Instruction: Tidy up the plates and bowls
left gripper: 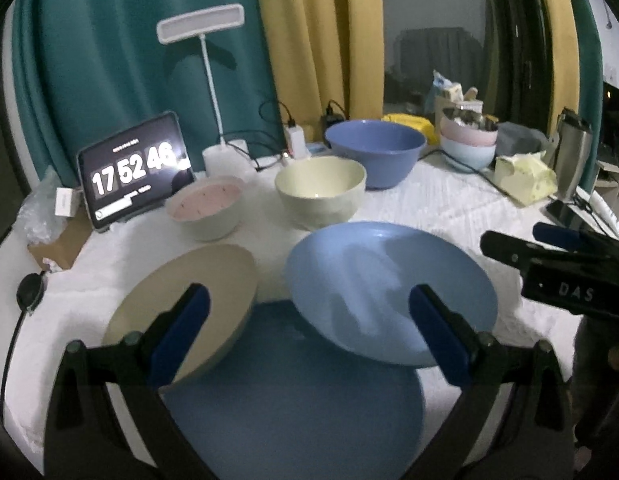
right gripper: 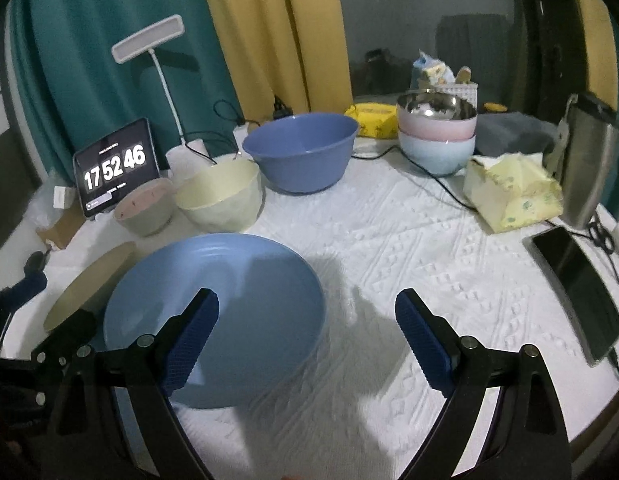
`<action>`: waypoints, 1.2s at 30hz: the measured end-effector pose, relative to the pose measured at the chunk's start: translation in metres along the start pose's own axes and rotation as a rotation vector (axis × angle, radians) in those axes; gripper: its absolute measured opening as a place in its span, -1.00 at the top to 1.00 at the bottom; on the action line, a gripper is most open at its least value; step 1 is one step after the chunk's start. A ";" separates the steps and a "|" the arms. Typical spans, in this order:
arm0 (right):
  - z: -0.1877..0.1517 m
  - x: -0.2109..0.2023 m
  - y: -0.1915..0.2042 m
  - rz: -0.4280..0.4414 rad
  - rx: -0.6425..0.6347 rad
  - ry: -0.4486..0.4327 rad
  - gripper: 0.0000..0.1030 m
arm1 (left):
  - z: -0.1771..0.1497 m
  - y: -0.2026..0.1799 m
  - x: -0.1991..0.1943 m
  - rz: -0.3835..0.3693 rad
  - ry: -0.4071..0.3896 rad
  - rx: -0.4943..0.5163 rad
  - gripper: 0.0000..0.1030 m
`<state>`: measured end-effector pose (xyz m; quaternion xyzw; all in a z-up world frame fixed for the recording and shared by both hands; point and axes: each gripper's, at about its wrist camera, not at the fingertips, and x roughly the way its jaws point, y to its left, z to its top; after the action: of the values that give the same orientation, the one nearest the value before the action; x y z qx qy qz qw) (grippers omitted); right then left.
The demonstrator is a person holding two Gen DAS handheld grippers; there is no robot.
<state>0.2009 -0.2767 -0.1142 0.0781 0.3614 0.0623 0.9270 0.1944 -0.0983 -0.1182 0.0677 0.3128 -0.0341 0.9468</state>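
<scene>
- My left gripper (left gripper: 309, 332) has its fingers spread wide with nothing between them, hovering over a dark blue plate (left gripper: 293, 392) lying flat on the cloth.
- A beige plate (left gripper: 189, 304) overlaps that plate's left rim and sits tilted; a light blue plate (left gripper: 389, 288) overlaps its right rim, also tilted.
- My right gripper (right gripper: 307, 340) is spread open too and holds nothing; its left finger stands in front of the light blue plate, its right finger over bare cloth.
- Behind the plates stand a pink-lined bowl (left gripper: 207, 208), a cream bowl (left gripper: 321, 190) just beside it, and a big blue bowl (left gripper: 375, 152) further back; all three look empty.
- To the right at the back is a stack of bowls (right gripper: 437, 136): pale blue at the bottom, pink above, a shiny metal one on top.
- A yellow packet (right gripper: 513, 192), a metal flask (right gripper: 589, 168) and a phone (right gripper: 577, 288) line the right side.
- A tablet (left gripper: 133, 168) showing 17 52 46 and a white lamp (left gripper: 205, 60) stand at the back left.
- The table carries a white textured cloth (right gripper: 389, 260); teal and yellow curtains hang behind.
</scene>
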 end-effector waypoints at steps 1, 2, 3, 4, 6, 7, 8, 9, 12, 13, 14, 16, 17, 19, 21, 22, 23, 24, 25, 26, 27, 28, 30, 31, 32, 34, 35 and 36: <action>0.000 0.004 -0.002 0.005 0.006 0.008 -0.73 | 0.000 -0.002 0.003 0.000 0.008 0.007 -0.81; 0.000 0.009 -0.003 0.008 0.011 0.018 -0.69 | 0.000 -0.004 0.006 0.001 0.014 0.011 -0.77; 0.000 0.015 -0.004 0.011 0.013 0.030 -0.68 | 0.000 -0.005 0.009 0.000 0.023 0.015 -0.74; 0.000 0.019 -0.005 0.015 0.013 0.040 -0.66 | 0.000 -0.006 0.012 -0.002 0.032 0.017 -0.73; -0.002 0.028 -0.007 0.025 0.014 0.067 -0.56 | -0.001 -0.008 0.017 -0.005 0.046 0.030 -0.65; -0.003 0.031 -0.008 0.028 0.017 0.075 -0.54 | -0.001 -0.011 0.020 -0.006 0.056 0.038 -0.59; -0.004 0.034 -0.010 0.030 0.020 0.083 -0.51 | -0.001 -0.011 0.023 -0.007 0.065 0.043 -0.56; -0.005 0.037 -0.011 0.030 0.023 0.091 -0.49 | -0.002 -0.013 0.025 -0.008 0.073 0.045 -0.49; -0.008 0.044 -0.014 0.035 0.034 0.109 -0.39 | -0.004 -0.016 0.034 -0.008 0.104 0.049 -0.33; -0.009 0.046 -0.015 0.040 0.038 0.116 -0.36 | -0.005 -0.017 0.036 -0.003 0.112 0.048 -0.26; -0.009 0.048 -0.015 0.041 0.040 0.121 -0.31 | -0.005 -0.018 0.038 0.001 0.118 0.049 -0.23; -0.010 0.053 -0.016 0.046 0.047 0.136 -0.24 | -0.006 -0.020 0.042 0.010 0.131 0.053 -0.18; -0.011 0.056 -0.016 0.049 0.049 0.144 -0.17 | -0.007 -0.020 0.043 0.014 0.136 0.053 -0.17; -0.011 0.060 -0.017 0.052 0.052 0.157 -0.11 | -0.007 -0.021 0.045 0.025 0.142 0.054 -0.14; -0.011 0.064 -0.017 0.063 0.051 0.167 -0.03 | -0.007 -0.022 0.047 0.032 0.144 0.057 -0.08; -0.011 0.066 -0.017 0.068 0.049 0.177 0.02 | -0.007 -0.022 0.048 0.030 0.147 0.056 -0.05; -0.012 0.068 -0.017 0.072 0.046 0.190 0.12 | -0.007 -0.022 0.049 0.026 0.151 0.053 -0.04; -0.011 0.069 -0.016 0.065 0.038 0.190 0.24 | -0.007 -0.022 0.051 0.021 0.157 0.053 -0.03; -0.011 0.069 -0.016 0.070 0.037 0.191 0.31 | -0.008 -0.024 0.052 0.018 0.159 0.055 0.00; -0.011 0.070 -0.016 0.079 0.036 0.195 0.43 | -0.008 -0.025 0.051 0.022 0.158 0.061 0.02; -0.012 0.071 -0.016 0.080 0.034 0.198 0.48 | -0.008 -0.026 0.051 0.026 0.158 0.063 0.04; -0.012 0.071 -0.016 0.072 0.037 0.193 0.50 | -0.007 -0.026 0.052 0.028 0.159 0.062 0.06; -0.011 0.071 -0.020 0.068 0.051 0.189 0.64 | -0.007 -0.025 0.053 0.031 0.161 0.058 0.12; -0.011 0.071 -0.023 0.069 0.060 0.186 0.64 | -0.006 -0.025 0.053 0.025 0.162 0.055 0.13; -0.010 0.070 -0.024 0.068 0.065 0.185 0.64 | -0.006 -0.026 0.053 0.021 0.165 0.054 0.13; -0.009 0.067 -0.026 0.060 0.058 0.174 0.64 | -0.005 -0.029 0.054 0.017 0.166 0.057 0.13; -0.008 0.065 -0.027 0.056 0.055 0.166 0.64 | -0.004 -0.032 0.054 0.012 0.164 0.061 0.13; -0.007 0.063 -0.029 0.054 0.054 0.159 0.64 | -0.003 -0.033 0.054 0.008 0.162 0.062 0.13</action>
<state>0.2437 -0.2940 -0.1661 0.1075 0.4331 0.0834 0.8910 0.2320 -0.1314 -0.1563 0.1009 0.3868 -0.0345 0.9160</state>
